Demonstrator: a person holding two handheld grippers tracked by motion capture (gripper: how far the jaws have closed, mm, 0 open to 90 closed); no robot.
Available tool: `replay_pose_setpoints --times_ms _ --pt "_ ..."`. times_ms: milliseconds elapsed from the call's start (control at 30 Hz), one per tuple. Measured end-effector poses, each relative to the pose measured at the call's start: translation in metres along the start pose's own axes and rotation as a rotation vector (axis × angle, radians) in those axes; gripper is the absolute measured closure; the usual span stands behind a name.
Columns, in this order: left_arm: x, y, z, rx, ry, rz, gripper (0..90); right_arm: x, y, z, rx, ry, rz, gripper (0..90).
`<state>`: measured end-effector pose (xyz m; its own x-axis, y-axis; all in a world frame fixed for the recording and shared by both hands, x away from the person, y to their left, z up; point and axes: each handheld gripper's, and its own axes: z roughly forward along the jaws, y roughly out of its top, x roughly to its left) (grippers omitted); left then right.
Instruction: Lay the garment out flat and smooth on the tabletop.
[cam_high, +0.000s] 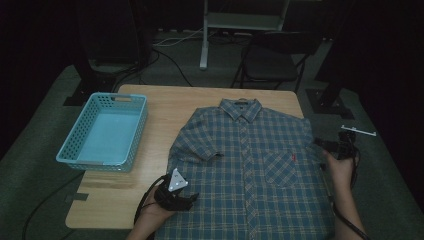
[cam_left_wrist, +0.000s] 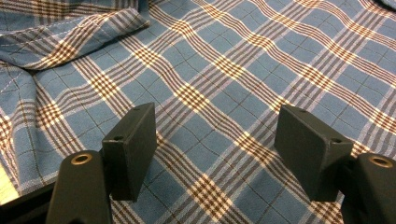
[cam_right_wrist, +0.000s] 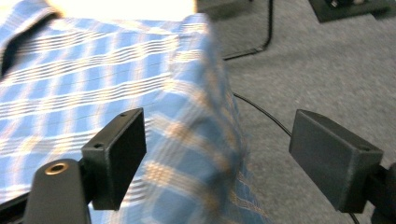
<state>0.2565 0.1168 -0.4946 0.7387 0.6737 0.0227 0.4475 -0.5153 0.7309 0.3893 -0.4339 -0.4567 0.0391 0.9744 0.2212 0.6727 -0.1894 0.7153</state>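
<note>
Wooden table (cam_high: 165, 107) w/ plaid shirt (cam_high: 245, 165) spread flat. L gripper (cam_high: 187, 199) wide over its hem, empty; R gripper (cam_high: 320, 144) wide, shirt's edge between jaws, untouched.

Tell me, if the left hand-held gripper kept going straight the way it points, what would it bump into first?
Most likely the plaid shirt itself: the left hand-held gripper has open jaws aimed low across the cloth spread on the table, with nothing else before them. Depth is hard to judge.
</note>
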Motion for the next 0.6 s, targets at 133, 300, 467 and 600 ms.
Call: replay_pose_setpoints --times_ms 133,300,467,600 --pt "0.000 0.000 0.000 0.000 0.000 0.000 30.5 0.018 -0.012 -0.007 -0.020 0.050 -0.031 16.2" --pt "0.000 0.000 0.000 -0.002 0.000 -0.004 30.5 0.039 -0.031 -0.019 -0.040 0.081 -0.087 15.4" --pt "0.000 0.000 0.000 0.000 -0.001 -0.001 30.5 0.054 -0.049 -0.031 -0.042 0.122 -0.153 12.9" --pt "0.000 0.000 0.000 -0.001 0.000 -0.001 30.5 0.067 -0.062 -0.038 -0.024 0.122 -0.212 13.0"
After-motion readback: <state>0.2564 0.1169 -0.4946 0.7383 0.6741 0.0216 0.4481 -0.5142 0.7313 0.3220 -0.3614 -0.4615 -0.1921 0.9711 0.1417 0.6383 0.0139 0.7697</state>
